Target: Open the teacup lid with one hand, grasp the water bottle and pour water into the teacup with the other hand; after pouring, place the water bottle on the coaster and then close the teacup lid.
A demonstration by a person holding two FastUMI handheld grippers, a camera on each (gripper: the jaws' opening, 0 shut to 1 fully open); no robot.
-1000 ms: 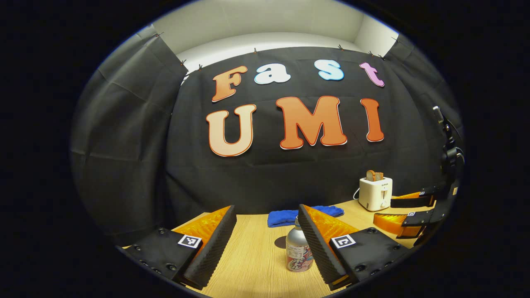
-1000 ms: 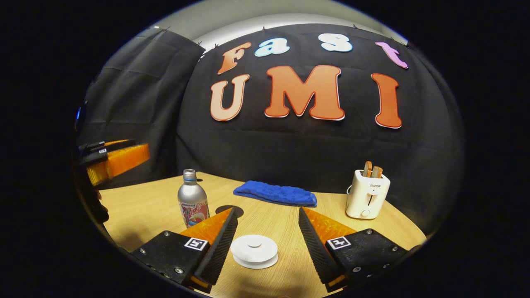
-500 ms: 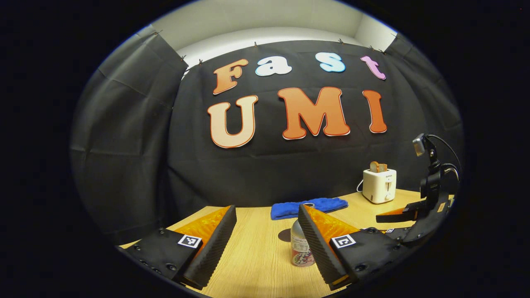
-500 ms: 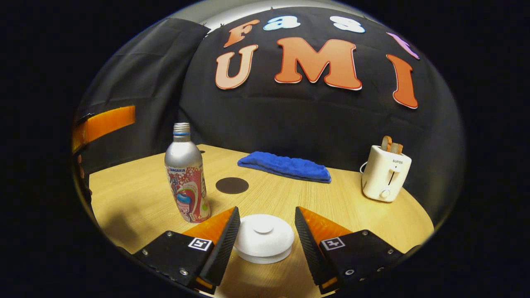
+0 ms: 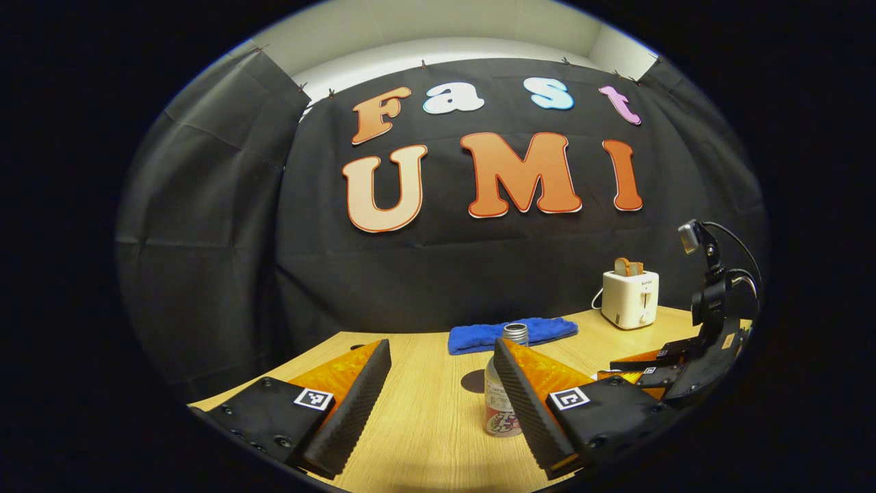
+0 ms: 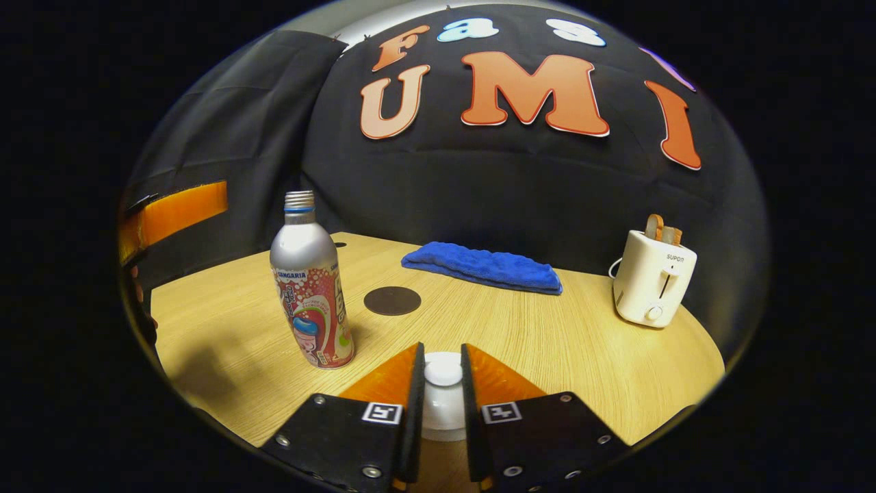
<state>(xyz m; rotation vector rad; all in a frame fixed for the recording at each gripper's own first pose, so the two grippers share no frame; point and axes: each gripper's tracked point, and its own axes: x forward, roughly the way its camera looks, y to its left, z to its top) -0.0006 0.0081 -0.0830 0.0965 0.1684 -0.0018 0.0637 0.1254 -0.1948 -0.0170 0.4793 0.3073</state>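
My right gripper (image 6: pixel 442 383) is clamped on the teacup lid (image 6: pixel 443 373) knob, lid not lifted yet. My left gripper (image 5: pixel 441 383) is wide apart, water bottle (image 6: pixel 309 284) just ahead, ungrasped. Coaster (image 6: pixel 392 300) sits bare behind it. Pouring, placing & closing all left, I reckon.
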